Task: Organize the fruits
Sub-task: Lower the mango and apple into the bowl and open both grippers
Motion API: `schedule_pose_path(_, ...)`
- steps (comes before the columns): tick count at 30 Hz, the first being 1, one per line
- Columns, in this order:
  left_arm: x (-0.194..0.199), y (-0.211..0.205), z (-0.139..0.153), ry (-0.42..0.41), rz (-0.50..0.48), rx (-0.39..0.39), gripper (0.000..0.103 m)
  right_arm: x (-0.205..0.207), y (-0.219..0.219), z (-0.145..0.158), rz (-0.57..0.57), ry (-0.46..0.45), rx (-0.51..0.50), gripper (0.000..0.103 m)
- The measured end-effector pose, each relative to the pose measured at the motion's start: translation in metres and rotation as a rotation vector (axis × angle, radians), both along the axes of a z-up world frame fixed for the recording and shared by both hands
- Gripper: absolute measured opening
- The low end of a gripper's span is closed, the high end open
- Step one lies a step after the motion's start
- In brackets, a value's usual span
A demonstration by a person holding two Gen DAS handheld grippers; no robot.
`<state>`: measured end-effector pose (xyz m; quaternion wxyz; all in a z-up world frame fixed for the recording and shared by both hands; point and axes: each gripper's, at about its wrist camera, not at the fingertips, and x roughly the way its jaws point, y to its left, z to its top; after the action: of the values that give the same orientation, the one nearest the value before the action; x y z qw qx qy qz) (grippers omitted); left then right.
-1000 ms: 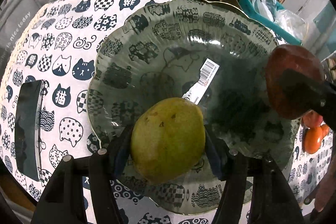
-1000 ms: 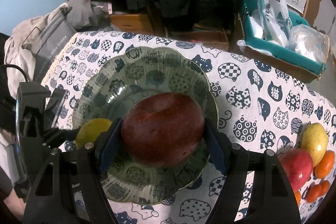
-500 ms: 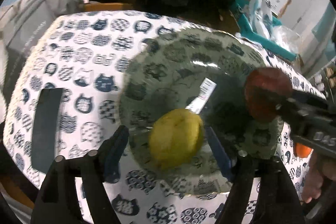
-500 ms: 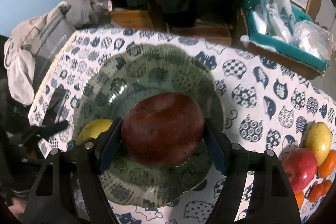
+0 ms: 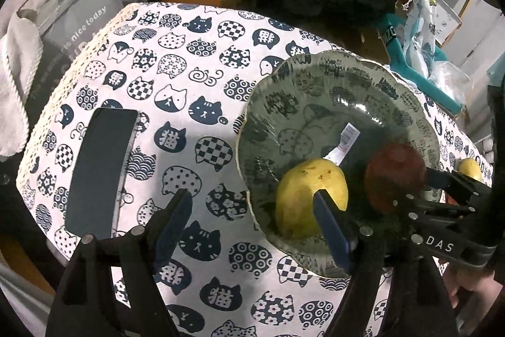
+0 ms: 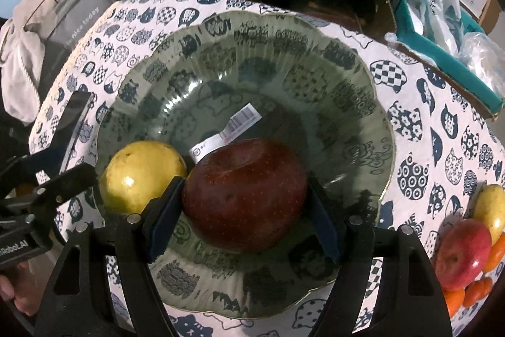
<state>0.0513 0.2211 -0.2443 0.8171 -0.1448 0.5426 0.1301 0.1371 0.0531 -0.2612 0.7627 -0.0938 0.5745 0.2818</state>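
**Q:** Fingers first: what are yours doing?

**A:** Your left gripper (image 5: 252, 220) has its fingers spread and empty, hanging over the bench's cat-print cloth (image 5: 202, 90) at the bowl's left edge. Your right gripper (image 6: 244, 220) has its fingers pinching the dark red apple (image 6: 244, 195) from both sides, low inside the green bowl (image 6: 363, 103). You cannot tell from either view whether the apple touches the bowl's floor.

**Q:** Where is the rest of the fruit?

**A:** One yellow-green fruit (image 6: 142, 176) lies loose in the bowl, just beside the apple. A barcode sticker (image 6: 240, 122) shows on the bowl's floor behind them. Well apart, at the bench's right edge, wait a red apple (image 6: 460, 255), a yellow fruit (image 6: 489, 207) and several small oranges (image 6: 473, 292).

**Q:** How far along are you?

**A:** Early to middle, I judge: one fruit is placed, a second is about to be released, and the pile at the right is yet to move.
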Motion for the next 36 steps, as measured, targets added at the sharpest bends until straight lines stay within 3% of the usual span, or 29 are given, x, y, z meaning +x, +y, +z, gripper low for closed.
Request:
schedule_pose_path(5, -0.004, 0.004, 0.006, -0.008, 0.012, -0.003, 0.080, -0.002, 0.004, -0.003, 0.013, -0.009, -0.036, 0.077)
schedule_pose_path(11, -0.008, 0.004, 0.018, -0.031, 0.020, -0.007, 0.080, -0.001, -0.001, 0.023, -0.008, -0.053, 0.034, 0.084)
schedule_pose_path(17, -0.009, -0.008, 0.043, -0.084, -0.005, -0.009, 0.080, 0.001, -0.025, 0.069, -0.074, -0.122, 0.106, 0.084)
schedule_pose_path(23, -0.010, -0.027, 0.072, -0.149, -0.045, -0.017, 0.080, -0.007, -0.051, 0.115, -0.117, -0.228, 0.113, 0.084)
schedule_pose_path(36, -0.020, -0.075, 0.136, -0.282, -0.151, 0.006, 0.084, -0.046, -0.113, 0.185, -0.178, -0.413, 0.106, 0.084)
